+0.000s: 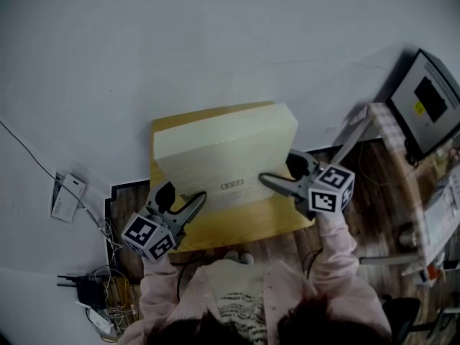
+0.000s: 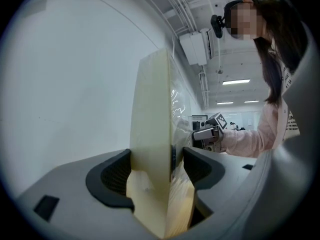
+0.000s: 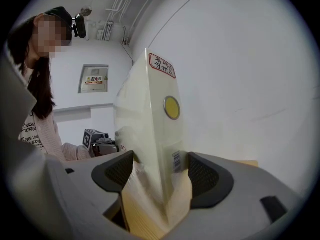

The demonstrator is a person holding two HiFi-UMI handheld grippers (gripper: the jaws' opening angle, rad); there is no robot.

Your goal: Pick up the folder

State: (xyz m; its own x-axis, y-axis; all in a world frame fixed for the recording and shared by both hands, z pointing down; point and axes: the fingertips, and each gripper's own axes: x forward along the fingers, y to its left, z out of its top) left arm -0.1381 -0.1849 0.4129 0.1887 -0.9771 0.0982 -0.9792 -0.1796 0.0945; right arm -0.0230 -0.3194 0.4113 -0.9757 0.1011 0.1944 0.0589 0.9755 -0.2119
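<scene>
A thick cream folder [image 1: 223, 153] is held between both grippers above a small wooden table [image 1: 237, 225]. My left gripper [image 1: 192, 205] is shut on its near left end, my right gripper [image 1: 277, 178] on its near right end. In the left gripper view the folder's edge [image 2: 150, 129] stands upright between the dark pads of the left gripper [image 2: 152, 171], and the right gripper [image 2: 210, 131] shows beyond. In the right gripper view the folder's spine [image 3: 150, 129], with a red-framed label and a yellow dot, fills the right gripper [image 3: 160, 176].
A white wall rises behind the table. A dark screen [image 1: 431, 103] leans at the right above a cluttered desk. Cables and a power strip [image 1: 93, 293] lie on the floor at the lower left, next to a small white card [image 1: 66, 196].
</scene>
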